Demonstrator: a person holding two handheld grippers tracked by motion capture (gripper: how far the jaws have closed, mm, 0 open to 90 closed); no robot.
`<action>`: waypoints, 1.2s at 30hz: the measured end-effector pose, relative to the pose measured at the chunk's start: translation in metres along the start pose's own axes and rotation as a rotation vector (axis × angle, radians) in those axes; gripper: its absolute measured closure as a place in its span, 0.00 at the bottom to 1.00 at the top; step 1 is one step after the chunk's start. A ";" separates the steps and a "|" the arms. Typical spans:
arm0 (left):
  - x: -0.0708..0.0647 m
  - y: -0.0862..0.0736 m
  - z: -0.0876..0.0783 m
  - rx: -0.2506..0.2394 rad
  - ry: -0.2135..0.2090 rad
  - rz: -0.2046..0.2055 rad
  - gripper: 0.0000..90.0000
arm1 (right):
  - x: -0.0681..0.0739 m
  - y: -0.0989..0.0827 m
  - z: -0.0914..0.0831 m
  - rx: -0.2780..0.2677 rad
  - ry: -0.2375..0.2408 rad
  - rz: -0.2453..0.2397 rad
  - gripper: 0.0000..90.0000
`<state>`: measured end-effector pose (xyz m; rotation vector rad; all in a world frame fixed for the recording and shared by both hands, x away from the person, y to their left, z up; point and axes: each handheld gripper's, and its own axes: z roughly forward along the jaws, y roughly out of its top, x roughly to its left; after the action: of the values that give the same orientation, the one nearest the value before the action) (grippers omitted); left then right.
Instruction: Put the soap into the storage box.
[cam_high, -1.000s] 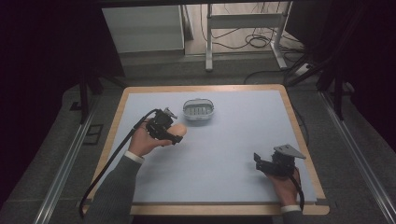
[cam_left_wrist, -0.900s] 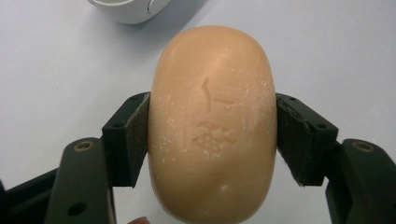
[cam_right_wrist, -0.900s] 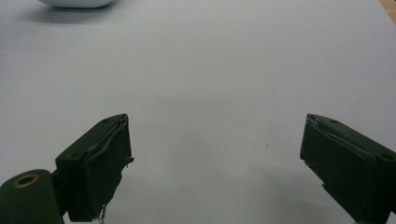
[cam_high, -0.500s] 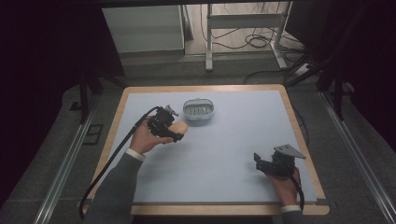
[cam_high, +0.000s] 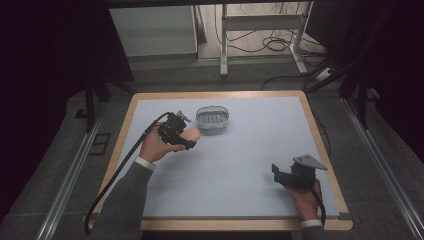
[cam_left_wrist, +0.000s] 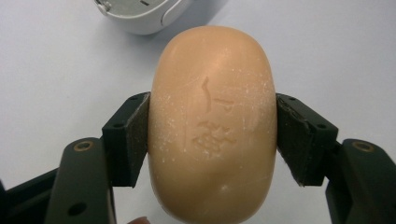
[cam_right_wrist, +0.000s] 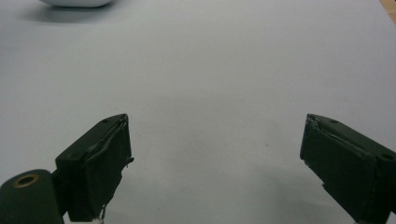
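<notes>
Peach soap sits clamped across its width in the left gripper, just beside the dish, likely headed there; right gripper idles lower right, jaws apart.

Left gripper clamped on the soap, raised over the table's left-centre. Right gripper jaws wide apart, hand low at near right.

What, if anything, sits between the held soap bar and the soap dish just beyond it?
Nothing visible does. The left gripper holds the soap bar by its sides, and between it and the soap dish lies a short stretch of bare table.
</notes>
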<state>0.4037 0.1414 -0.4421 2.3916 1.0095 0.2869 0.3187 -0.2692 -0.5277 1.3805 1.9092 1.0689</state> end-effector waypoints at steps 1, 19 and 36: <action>0.000 0.001 0.000 -0.009 -0.006 -0.005 0.36 | 0.000 0.000 0.000 0.000 0.000 0.000 0.10; 0.001 0.019 0.006 -0.012 -0.003 0.004 0.36 | 0.000 0.000 0.000 0.000 0.000 0.000 0.10; 0.013 0.034 0.016 -0.023 -0.003 -0.005 0.36 | -0.001 0.000 0.001 0.007 -0.001 0.005 0.10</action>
<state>0.4391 0.1245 -0.4372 2.3680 1.0057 0.2909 0.3198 -0.2695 -0.5280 1.3897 1.9114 1.0649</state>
